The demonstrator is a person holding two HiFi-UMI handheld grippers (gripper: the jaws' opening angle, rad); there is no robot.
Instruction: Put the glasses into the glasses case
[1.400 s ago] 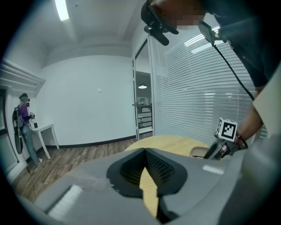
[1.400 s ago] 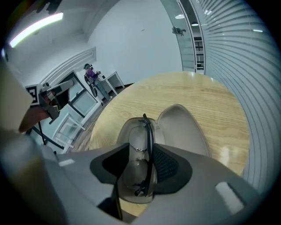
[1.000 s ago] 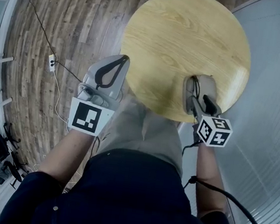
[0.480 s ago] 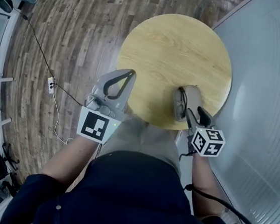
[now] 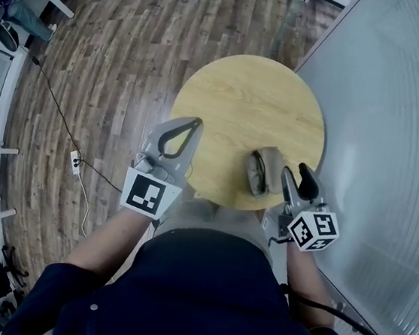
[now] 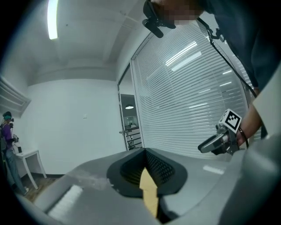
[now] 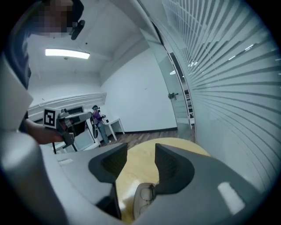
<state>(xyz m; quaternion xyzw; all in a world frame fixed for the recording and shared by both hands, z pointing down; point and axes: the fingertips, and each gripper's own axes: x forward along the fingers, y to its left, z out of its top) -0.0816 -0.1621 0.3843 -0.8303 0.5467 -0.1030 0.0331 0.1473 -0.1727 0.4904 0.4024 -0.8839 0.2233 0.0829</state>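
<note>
On the far left, a cable [image 5: 63,61] trails across the wooden floor [image 5: 126,46] to a power strip [image 5: 74,162]. Right of these, the left gripper [image 5: 194,125] hangs over the left side of the round wooden table [image 5: 241,91]. Its jaws are pressed together at the tips with nothing between them. The left gripper view [image 6: 145,151] shows the same thing: the two jaws meet in a point, and only a sliver of the tabletop shows through the slot behind it. The rest of the tabletop is bare wood. The glasses case [image 5: 263,171] lies flat on the table's near-right part, close to the rim. It is open, and in the right gripper view the glasses [image 7: 147,192] can be seen lying inside the glasses case [image 7: 139,200]. In the head view they are too small to make out. Just right of the case, the right gripper [image 5: 296,183] sits above the table's near-right rim. The right gripper view [image 7: 141,151] shows its jaws spread apart and pinching nothing, with the case lying lower down on the table in the gap between them, partly hidden by the right-hand jaw. Farther right, a wall of pale slatted blinds [image 5: 395,133] runs along the scene's right side.
</note>
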